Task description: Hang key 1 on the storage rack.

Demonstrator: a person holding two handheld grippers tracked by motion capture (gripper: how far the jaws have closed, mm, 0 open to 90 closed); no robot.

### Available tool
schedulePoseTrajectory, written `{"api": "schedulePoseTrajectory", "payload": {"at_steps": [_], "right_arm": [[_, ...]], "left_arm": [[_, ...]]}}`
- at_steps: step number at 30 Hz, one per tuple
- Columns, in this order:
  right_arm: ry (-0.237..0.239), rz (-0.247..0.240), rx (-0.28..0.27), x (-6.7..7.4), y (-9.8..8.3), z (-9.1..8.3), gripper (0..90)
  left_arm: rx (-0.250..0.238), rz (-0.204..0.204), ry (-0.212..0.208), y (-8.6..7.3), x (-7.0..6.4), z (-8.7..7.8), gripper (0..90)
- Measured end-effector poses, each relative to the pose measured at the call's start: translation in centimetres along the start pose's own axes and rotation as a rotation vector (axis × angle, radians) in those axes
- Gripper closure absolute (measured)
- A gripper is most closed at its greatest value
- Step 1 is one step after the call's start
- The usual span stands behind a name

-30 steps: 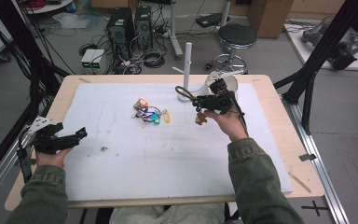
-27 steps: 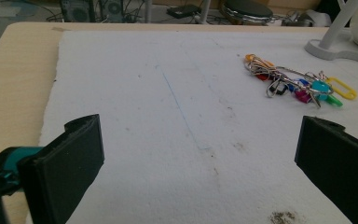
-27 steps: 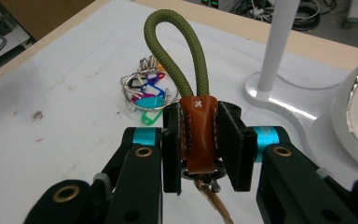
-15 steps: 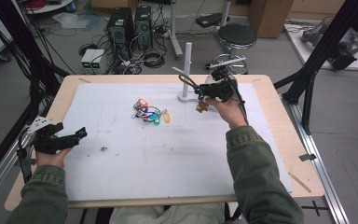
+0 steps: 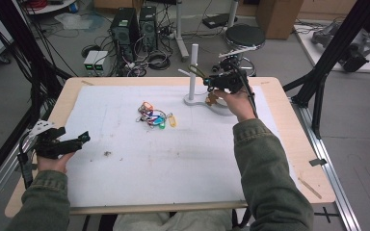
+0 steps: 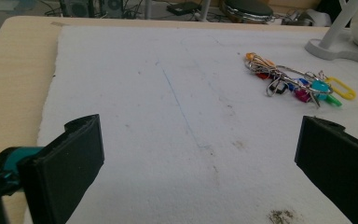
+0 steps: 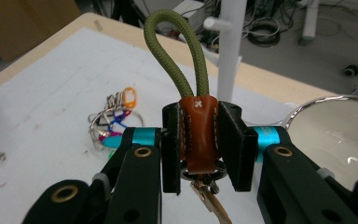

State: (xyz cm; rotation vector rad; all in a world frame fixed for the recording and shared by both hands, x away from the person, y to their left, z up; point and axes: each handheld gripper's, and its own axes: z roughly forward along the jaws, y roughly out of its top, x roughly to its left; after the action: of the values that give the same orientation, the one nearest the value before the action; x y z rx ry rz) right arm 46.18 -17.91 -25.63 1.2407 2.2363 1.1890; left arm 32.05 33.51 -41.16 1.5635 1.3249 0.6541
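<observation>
Two grippers are working over a white mat [image 5: 173,159] on a wooden table [image 5: 298,144]. At the left edge, the left gripper [image 5: 72,142] is resting low on the mat with its jaws standing wide apart, gripping nothing; in the left gripper view the bare mat is lying between them.

Toward the middle, a bunch of coloured key tags [image 5: 154,116] is lying loose on the mat, well apart from either gripper.

Further right, a white peg stand [image 5: 192,72] is standing near the far edge of the mat. Just beside it, the right gripper [image 5: 211,82] is hanging raised above the mat, its jaws clamped on the brown leather tab of a keychain [image 7: 196,133]. The green cord loop [image 7: 179,56] is sticking up from the tab toward the stand, and a key [image 7: 209,200] is dangling below.

Judging by this, the pick-up is done and the keychain is being carried to the stand. The loop is not yet over a peg [image 7: 213,23], so the hanging is left to do, and the bunch of tags is probably waiting its turn.
</observation>
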Motion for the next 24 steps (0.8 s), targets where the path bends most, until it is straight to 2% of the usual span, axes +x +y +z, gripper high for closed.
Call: {"api": "schedulePoseTrajectory", "payload": {"at_steps": [5,13,16,24], "right_arm": [[-0.007,-0.001,0.001,0.0,0.4,0.2,71.0],[-0.023,0.029,-0.017,-1.0,0.7,0.6,71.0],[-0.039,0.041,-0.005,-1.4,0.7,0.9,70.9],[-0.043,0.049,0.01,-2.0,0.6,1.9,70.8]], "left_arm": [[0.004,0.0,-0.001,0.0,0.0,0.0,1.7],[0.003,0.002,0.0,0.0,0.0,0.0,1.7],[0.006,0.003,0.0,0.0,0.0,0.0,1.7],[0.005,0.004,0.004,0.0,0.0,0.0,1.7]]}}
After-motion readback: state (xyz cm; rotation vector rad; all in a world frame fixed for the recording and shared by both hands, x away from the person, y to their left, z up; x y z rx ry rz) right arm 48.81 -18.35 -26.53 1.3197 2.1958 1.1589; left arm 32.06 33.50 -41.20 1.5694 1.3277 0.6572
